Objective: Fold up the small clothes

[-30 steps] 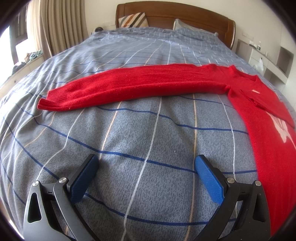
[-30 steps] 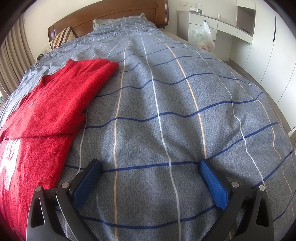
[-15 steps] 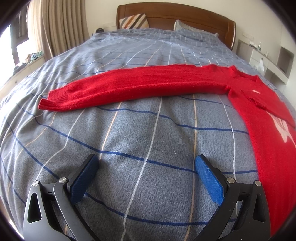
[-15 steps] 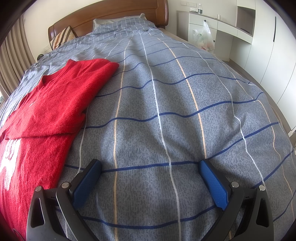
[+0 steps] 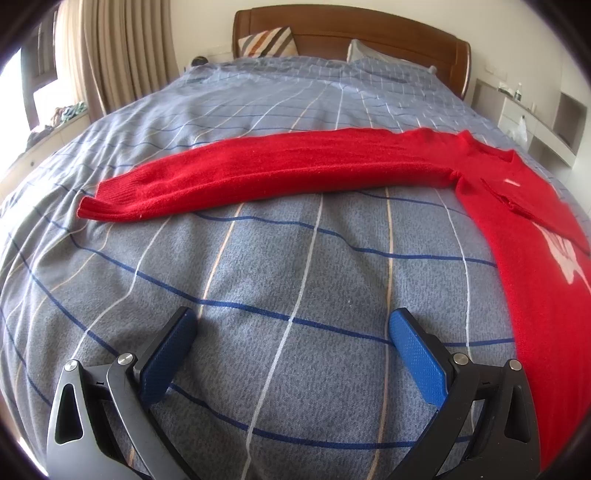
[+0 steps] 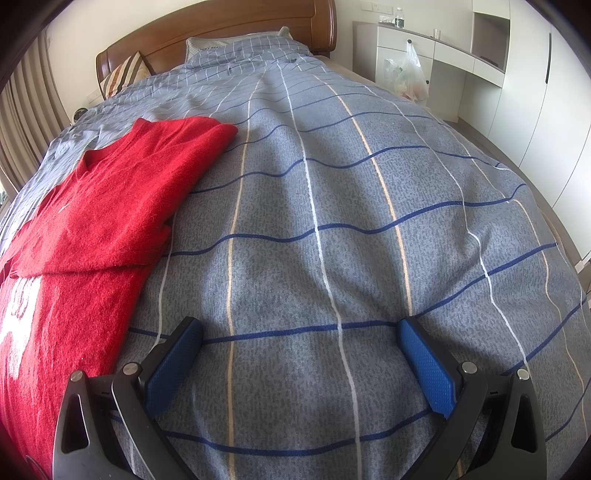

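Observation:
A red knit sweater point(image 5: 535, 258) lies flat on the bed, with white lettering on its chest. One sleeve point(image 5: 258, 170) stretches out straight to the left across the bedspread. In the right wrist view the other sleeve point(image 6: 122, 206) is folded over the sweater's body point(image 6: 55, 332). My left gripper point(image 5: 291, 325) hangs open above bare bedspread, short of the outstretched sleeve. My right gripper point(image 6: 299, 332) is open too, with the sweater's edge just to its left. Nothing sits between either pair of blue pads.
The bed carries a grey-blue checked bedspread point(image 6: 351, 203), with pillows point(image 5: 266, 40) against a wooden headboard point(image 5: 369, 33). Curtains point(image 5: 122, 51) hang on the left. White cabinets and a desk with a plastic bag point(image 6: 410, 74) stand to the right of the bed.
The left wrist view has shifted slightly, with the sweater sitting a touch lower and further right. The right gripper has not moved. Both grippers stay open.

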`<state>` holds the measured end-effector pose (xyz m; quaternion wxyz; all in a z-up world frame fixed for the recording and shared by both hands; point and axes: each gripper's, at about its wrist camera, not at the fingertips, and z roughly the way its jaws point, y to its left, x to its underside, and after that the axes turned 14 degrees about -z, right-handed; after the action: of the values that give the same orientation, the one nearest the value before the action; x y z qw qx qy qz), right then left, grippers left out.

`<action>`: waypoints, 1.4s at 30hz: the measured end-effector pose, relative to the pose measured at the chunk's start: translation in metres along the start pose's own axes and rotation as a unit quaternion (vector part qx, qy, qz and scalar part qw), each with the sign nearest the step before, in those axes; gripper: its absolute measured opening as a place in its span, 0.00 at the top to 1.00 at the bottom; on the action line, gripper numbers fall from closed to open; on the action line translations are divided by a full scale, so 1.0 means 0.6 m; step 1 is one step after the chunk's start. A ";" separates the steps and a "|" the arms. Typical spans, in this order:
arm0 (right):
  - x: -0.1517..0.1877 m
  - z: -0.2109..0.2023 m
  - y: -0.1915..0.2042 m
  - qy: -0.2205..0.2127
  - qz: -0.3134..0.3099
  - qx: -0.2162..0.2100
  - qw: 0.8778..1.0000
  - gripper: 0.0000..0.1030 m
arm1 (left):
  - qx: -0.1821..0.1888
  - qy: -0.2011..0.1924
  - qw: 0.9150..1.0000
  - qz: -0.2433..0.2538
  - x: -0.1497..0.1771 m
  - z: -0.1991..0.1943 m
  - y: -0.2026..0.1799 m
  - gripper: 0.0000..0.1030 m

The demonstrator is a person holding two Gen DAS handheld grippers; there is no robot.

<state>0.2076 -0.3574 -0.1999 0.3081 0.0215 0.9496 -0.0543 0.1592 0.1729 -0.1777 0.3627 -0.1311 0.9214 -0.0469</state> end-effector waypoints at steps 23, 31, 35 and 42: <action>0.000 0.000 0.000 0.000 0.000 0.000 1.000 0.00 | -0.002 -0.004 1.000 0.000 0.005 -0.007 -0.006 0.00; 0.000 0.000 0.000 0.000 0.000 0.000 1.000 0.00 | -0.002 -0.007 1.000 0.001 0.007 -0.007 -0.006 0.00; 0.000 0.000 0.000 0.000 0.000 0.000 1.000 0.00 | -0.002 -0.008 1.000 0.001 0.008 -0.008 -0.006 0.00; 0.000 0.000 0.000 0.000 0.000 0.000 1.000 0.00 | -0.002 -0.009 1.000 0.001 0.009 -0.008 -0.006 0.00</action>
<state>0.2077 -0.3575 -0.1999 0.3081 0.0215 0.9495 -0.0545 0.1527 0.1677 -0.1769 0.3703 -0.1311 0.9186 -0.0431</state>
